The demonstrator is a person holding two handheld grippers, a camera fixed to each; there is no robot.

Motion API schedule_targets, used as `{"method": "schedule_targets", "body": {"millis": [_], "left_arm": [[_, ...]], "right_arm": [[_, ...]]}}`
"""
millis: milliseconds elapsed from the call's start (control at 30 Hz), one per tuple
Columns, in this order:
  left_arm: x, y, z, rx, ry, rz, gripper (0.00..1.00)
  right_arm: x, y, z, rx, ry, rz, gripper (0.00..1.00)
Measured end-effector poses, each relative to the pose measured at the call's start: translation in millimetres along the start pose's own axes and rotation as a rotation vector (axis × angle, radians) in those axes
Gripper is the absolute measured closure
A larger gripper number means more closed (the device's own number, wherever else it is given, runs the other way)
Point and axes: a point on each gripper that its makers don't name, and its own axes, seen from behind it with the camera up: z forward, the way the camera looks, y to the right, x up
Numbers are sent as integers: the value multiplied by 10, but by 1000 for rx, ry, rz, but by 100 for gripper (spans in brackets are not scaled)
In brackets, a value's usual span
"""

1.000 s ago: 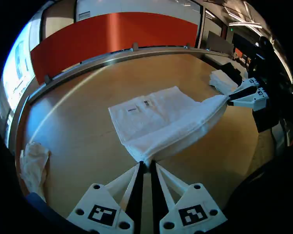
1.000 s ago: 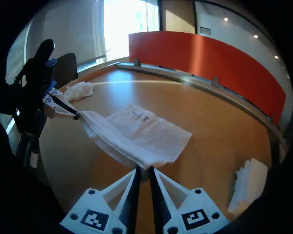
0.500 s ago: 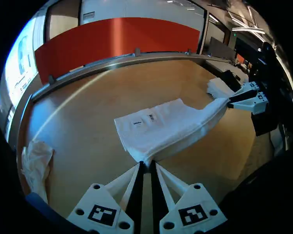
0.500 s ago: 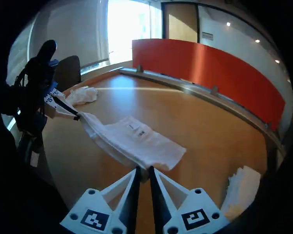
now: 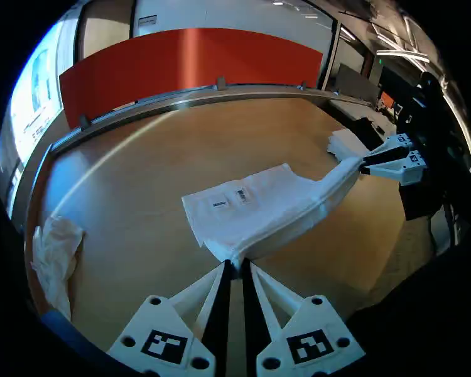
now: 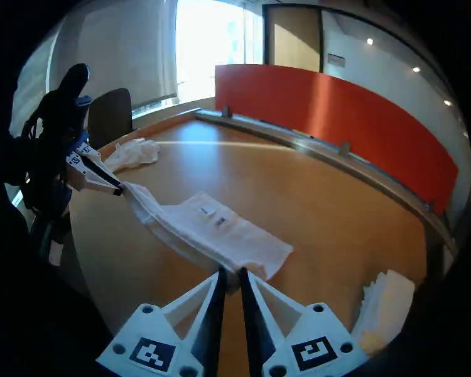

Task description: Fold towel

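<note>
The left tongs (image 5: 235,266) and right tongs (image 6: 230,274) each clamp a white terry towel (image 5: 260,210) corner. The rest lies toward the bench's (image 5: 141,163) far edge.

The white towel (image 5: 267,204) is positioned near the middle of the wooden bench (image 5: 141,157). Its far portion is laid flat on the bench, and 2 small labels are shown on its upper face. The near long edge is raised clear of the bench and stretched into a thick, slightly sagging fold. 1 corner of this edge is pinched between the fingers of the left gripper (image 5: 235,262). The opposite corner is pinched by the fingers of the right gripper (image 5: 363,168). The far short end is left free on the bench, slightly rumpled.
</note>
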Motion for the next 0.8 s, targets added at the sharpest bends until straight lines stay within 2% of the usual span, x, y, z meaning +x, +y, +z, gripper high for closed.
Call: {"method": "schedule_targets", "body": {"millis": [400, 600, 800], "left_arm": [[9, -35, 97, 6, -7, -3, 87], [64, -98, 244, 17, -5, 0, 87], [122, -201, 461, 33, -10, -1, 87]], "right_arm": [[-65, 27, 76, -1, -21, -4, 83], [-80, 122, 188, -9, -33, 0, 83], [-116, 245, 363, -19, -51, 17, 83]]}}
